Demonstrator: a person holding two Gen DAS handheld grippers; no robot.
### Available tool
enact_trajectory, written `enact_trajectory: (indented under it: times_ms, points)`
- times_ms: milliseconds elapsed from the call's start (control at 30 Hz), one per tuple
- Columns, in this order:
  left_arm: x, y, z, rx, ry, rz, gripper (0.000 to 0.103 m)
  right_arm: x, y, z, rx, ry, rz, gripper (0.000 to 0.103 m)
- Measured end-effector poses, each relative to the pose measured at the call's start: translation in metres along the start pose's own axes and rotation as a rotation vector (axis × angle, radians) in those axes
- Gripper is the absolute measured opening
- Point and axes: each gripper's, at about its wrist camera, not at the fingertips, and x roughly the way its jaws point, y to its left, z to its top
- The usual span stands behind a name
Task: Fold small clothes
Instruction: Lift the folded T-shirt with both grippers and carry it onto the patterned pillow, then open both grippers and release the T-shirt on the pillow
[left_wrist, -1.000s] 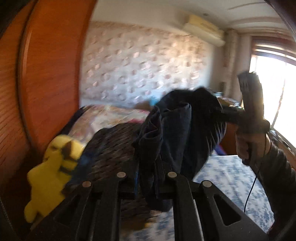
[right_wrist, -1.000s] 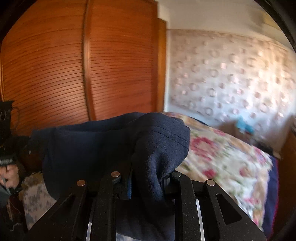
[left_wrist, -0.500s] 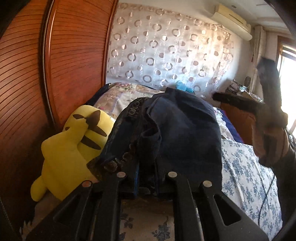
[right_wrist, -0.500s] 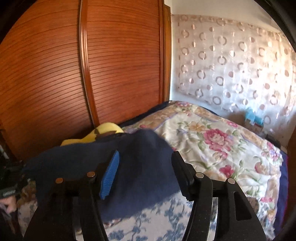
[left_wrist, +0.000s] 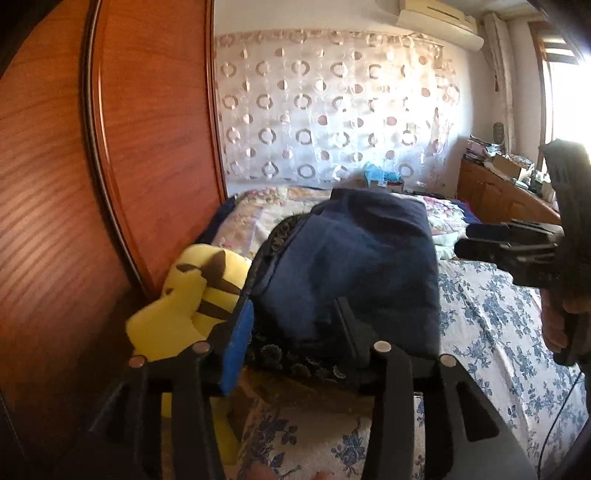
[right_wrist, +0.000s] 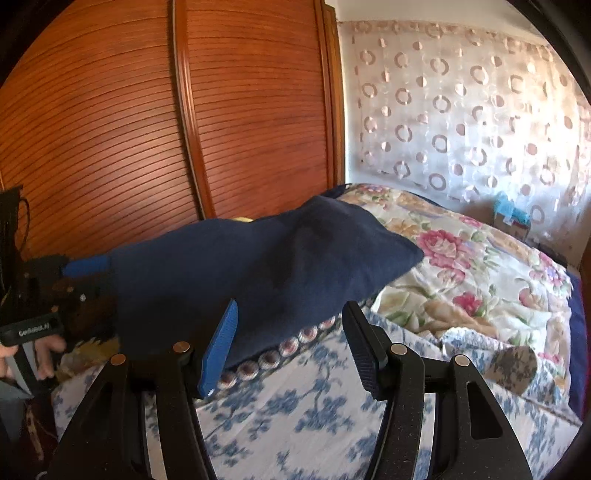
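Left wrist view: my left gripper (left_wrist: 293, 325) is spread wide, gripping nothing, with the navy garment (left_wrist: 354, 266) lying folded on a dark patterned cushion (left_wrist: 295, 360) just past the fingertips. A yellow plush (left_wrist: 184, 295) is right beside it, against the wooden wardrobe (left_wrist: 110, 166). My right gripper (right_wrist: 291, 332) is wide open too, empty, hanging over the blue floral bedsheet (right_wrist: 295, 413) near the garment's edge.

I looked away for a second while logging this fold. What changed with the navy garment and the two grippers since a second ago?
Both grippers let go: the right gripper opened first, then the left gripper. The navy garment, held up between them before, came down and now lies folded on the pile on the bed. The yellow plush toy and wooden wardrobe stayed put.
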Motion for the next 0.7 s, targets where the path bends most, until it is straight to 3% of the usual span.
enact_trajectory:
  times_ms: [100, 400, 700]
  points:
    - [-0.015, -0.005, 0.000, 0.011, -0.030, -0.013, 0.051, -0.017, 0.004, -0.007, 0.018, -0.015, -0.020, 0.061]
    - [-0.055, -0.031, -0.002, 0.040, -0.091, -0.067, 0.052, -0.073, 0.023, -0.037, 0.054, -0.056, -0.097, 0.076]
    - [-0.073, -0.067, -0.009, 0.082, -0.086, -0.105, 0.052, -0.129, 0.036, -0.067, 0.091, -0.105, -0.189, 0.086]
